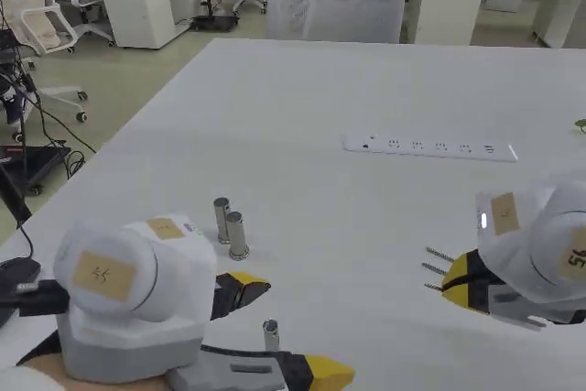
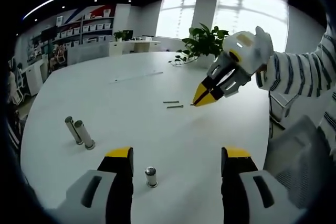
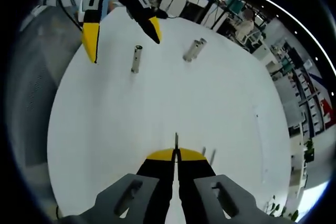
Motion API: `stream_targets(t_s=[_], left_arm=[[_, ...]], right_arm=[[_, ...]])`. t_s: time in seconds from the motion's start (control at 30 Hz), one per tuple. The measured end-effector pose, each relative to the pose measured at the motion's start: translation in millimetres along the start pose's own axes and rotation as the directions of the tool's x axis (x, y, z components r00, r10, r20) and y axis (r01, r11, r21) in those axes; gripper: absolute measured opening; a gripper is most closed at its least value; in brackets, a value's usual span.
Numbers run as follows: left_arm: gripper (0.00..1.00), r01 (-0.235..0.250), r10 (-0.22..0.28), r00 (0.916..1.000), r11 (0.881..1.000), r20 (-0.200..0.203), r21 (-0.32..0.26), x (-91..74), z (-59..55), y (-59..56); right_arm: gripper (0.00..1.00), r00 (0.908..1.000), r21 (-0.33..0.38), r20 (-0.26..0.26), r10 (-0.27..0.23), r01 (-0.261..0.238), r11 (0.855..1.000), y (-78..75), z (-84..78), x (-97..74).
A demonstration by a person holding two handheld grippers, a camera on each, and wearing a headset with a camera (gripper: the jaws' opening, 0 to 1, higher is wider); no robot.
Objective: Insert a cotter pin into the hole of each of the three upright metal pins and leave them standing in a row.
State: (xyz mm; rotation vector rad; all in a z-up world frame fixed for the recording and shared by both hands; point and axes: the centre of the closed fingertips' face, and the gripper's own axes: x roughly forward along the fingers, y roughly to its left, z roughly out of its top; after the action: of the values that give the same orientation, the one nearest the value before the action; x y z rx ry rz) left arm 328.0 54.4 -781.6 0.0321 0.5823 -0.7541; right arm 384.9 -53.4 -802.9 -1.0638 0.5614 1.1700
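- Cotter pin [image 3: 176, 141]: thin, light, springy wire; hold near head, legs free.
- R gripper [image 3: 176, 154]: jaws closed on it.
- L gripper [image 2: 177, 153]: jaws wide, empty, straddling metal pin [image 2: 150, 176].

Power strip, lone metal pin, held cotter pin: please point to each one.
power strip [image 1: 430, 146], head view, middle of its top face.
lone metal pin [image 2: 151, 178], left gripper view, its upright body.
cotter pin [image 3: 176, 141], right gripper view, the shaft beyond the shut jaws.
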Motion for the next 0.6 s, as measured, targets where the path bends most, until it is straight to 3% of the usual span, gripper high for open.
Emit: stream_targets(t_s=[0.4, 0.6], left_arm=[[0.52, 0.055, -0.055, 0.9985, 0.998, 0.005, -0.017, 11.8, 9.8, -10.3], [0.41, 0.092, -0.092, 0.9956, 0.995, -0.016, -0.032, 19.2, 14.4, -16.0]], right_arm=[[0.02, 0.9978, -0.004, 0.039, -0.054, 0.054, 0.999, 10.8, 13.1, -13.6], [0.02, 0.9958, -0.015, 0.053, -0.075, 0.076, 0.997, 18.7, 19.2, -17.5]])
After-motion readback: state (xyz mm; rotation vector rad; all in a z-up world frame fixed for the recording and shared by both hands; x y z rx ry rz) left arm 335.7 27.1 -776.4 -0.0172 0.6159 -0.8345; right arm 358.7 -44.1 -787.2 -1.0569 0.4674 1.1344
